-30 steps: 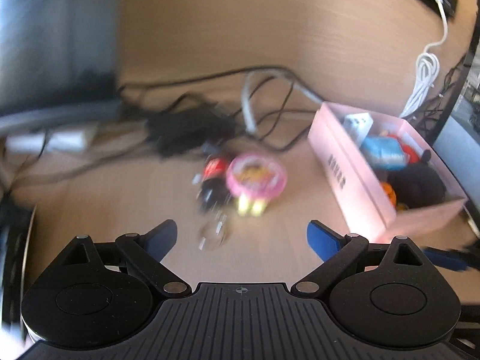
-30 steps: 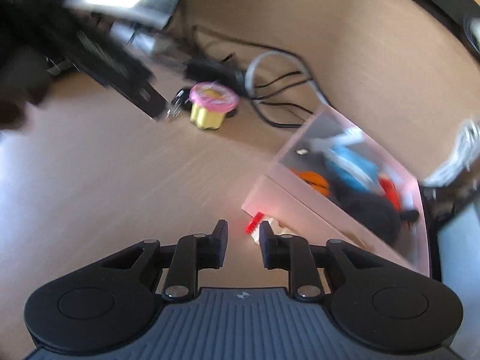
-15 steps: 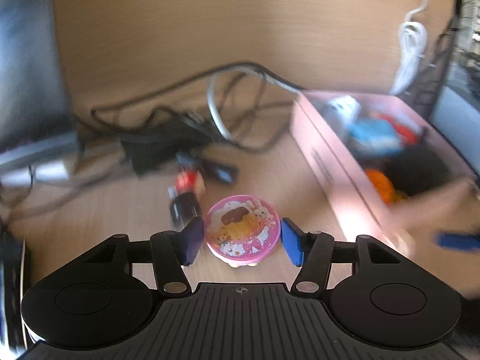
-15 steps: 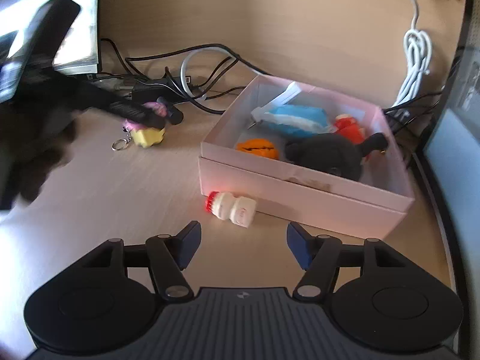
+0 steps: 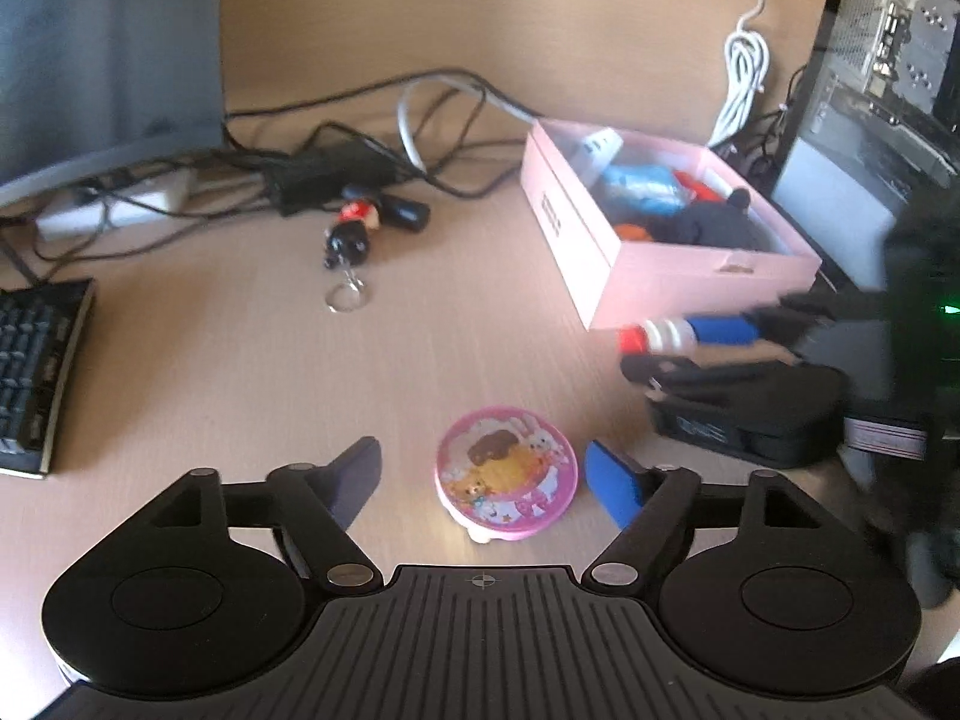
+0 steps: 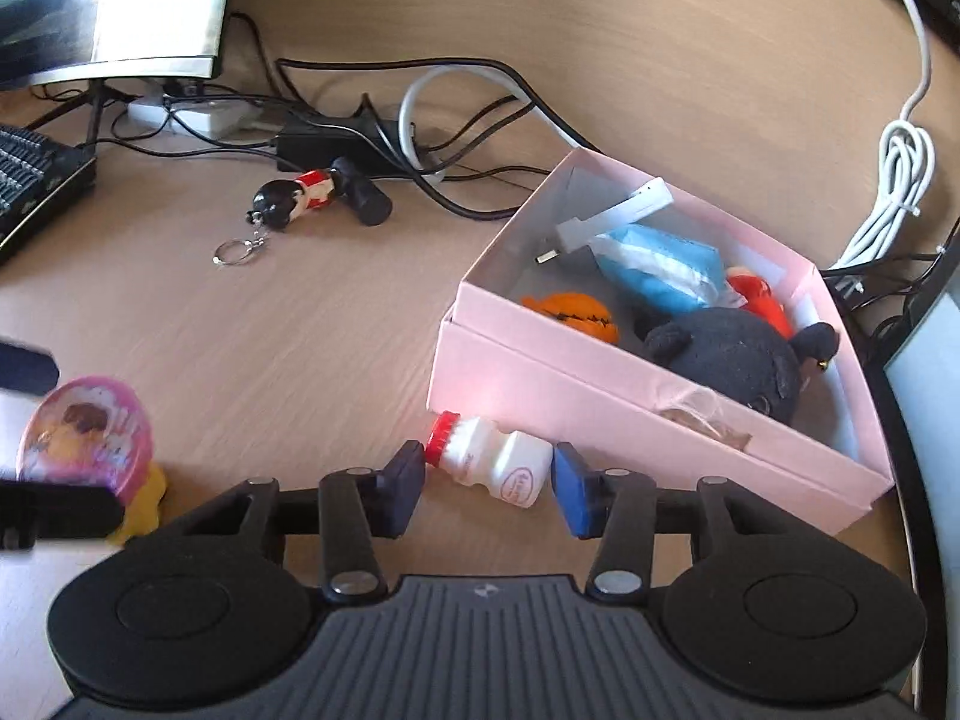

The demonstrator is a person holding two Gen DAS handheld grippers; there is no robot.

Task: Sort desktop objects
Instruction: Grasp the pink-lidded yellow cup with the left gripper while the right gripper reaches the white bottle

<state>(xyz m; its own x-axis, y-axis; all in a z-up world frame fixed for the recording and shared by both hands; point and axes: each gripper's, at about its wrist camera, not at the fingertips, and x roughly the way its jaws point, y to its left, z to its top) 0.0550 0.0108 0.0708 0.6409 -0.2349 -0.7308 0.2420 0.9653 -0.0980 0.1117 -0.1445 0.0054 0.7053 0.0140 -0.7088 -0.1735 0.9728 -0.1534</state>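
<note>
Small white plastic drink bottle with red cap point(image 6: 489, 459) lies lower centre, against the pink cardboard box point(image 6: 600, 414). Our right gripper point(image 6: 483, 483) brackets it, jaws apart; left gripper point(image 5: 486, 483) spread around the round pink-lidded toy point(image 5: 507, 483). We should close evenly across the bottle's length, clear of the box wall.

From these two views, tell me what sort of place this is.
Most likely an office or home computer desk. A light wood-grain desktop carries a black keyboard, a monitor on a stand and a tangle of black power cables, with a pink cardboard box holding small toys.
</note>
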